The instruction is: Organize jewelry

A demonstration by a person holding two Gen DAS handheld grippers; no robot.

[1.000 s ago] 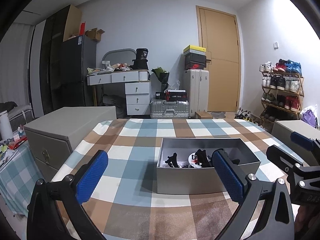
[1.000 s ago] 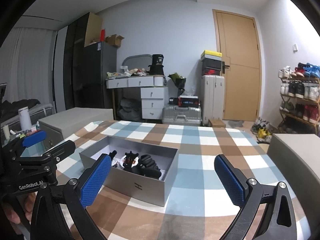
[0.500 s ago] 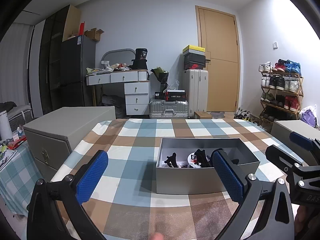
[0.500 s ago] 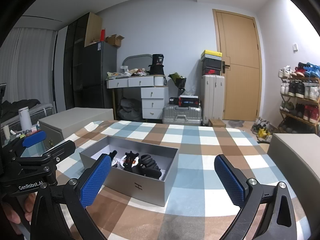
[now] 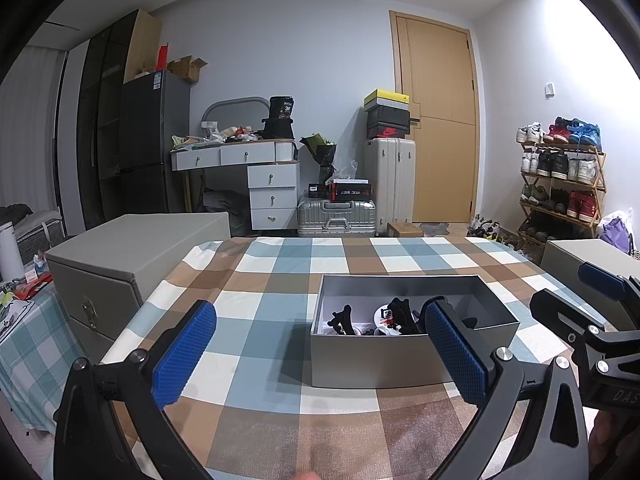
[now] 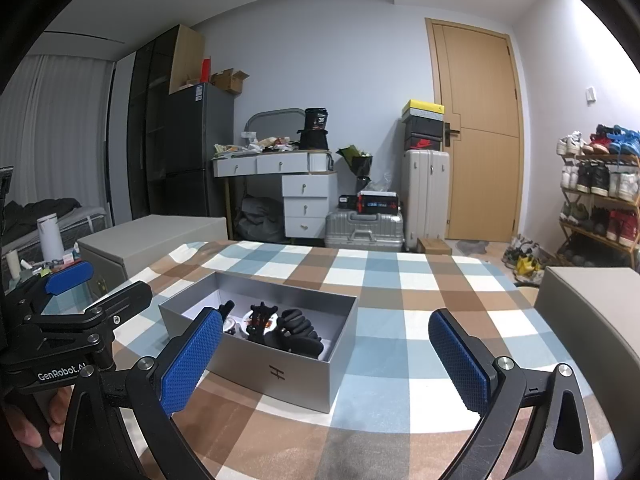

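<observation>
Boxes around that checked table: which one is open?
The silver box on the checked tablecloth is open: no lid on it, dark hair clips showing inside. The two big grey boxes flanking the table are shut.

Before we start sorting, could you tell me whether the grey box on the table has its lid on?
No, the grey box is open on top, with dark items visible inside.

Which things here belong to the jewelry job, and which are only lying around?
For the job: grey box, dark items inside, left claw, right claw.
Lying about: suitcases, shoe rack, desk, fridge.
</observation>
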